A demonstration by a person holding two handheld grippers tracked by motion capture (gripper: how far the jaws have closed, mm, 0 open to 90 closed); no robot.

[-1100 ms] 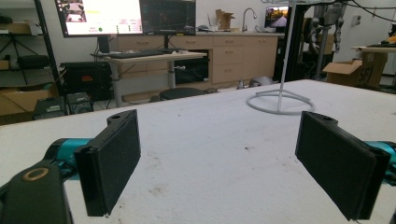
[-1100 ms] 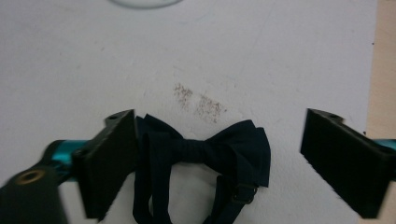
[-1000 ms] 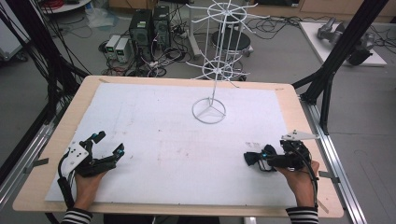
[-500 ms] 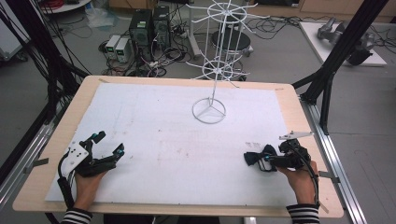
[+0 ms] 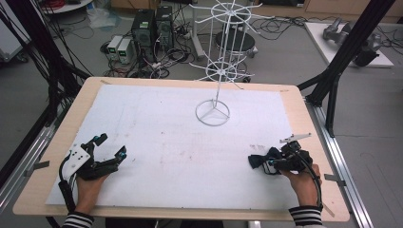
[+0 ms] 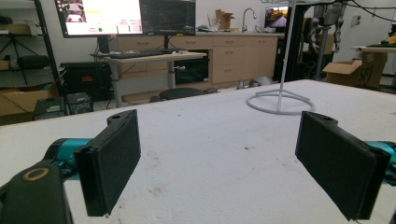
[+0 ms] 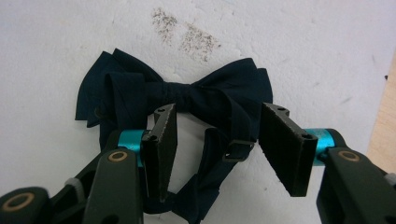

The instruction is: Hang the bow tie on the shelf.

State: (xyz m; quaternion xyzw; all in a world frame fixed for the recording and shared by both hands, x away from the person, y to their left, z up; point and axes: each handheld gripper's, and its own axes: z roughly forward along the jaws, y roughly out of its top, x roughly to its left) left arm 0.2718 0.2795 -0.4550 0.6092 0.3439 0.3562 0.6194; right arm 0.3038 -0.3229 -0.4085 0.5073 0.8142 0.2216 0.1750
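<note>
A dark navy fabric bow tie (image 7: 173, 95) with a thin strap is seen lying flat on the white foam-covered table top (image 5: 166, 137), near the table's right front edge as seen from the high view (image 5: 259, 160). Two grey speckled smudges (image 7: 187, 32) are noted on the white surface just beyond the bow.

The right gripper (image 7: 217, 135) is held low over the bow tie. Its jaws have just been closing and are now half apart. The strap and its small buckle (image 7: 238, 149) lie between the pads; one black pad (image 7: 163, 140) stands over the loop of the strap, the other beside the right wing. No firm clamp on the fabric is seen: a gap is visible between the pads and the cloth.

The left gripper (image 5: 107, 152) is rested at the table's left front, well apart from the bow tie. Its jaws are spread wide, with nothing but bare table between them (image 6: 217, 154).

A white wire display stand (image 5: 214, 90) on a ring base is noted upright near the far middle of the table.
</note>
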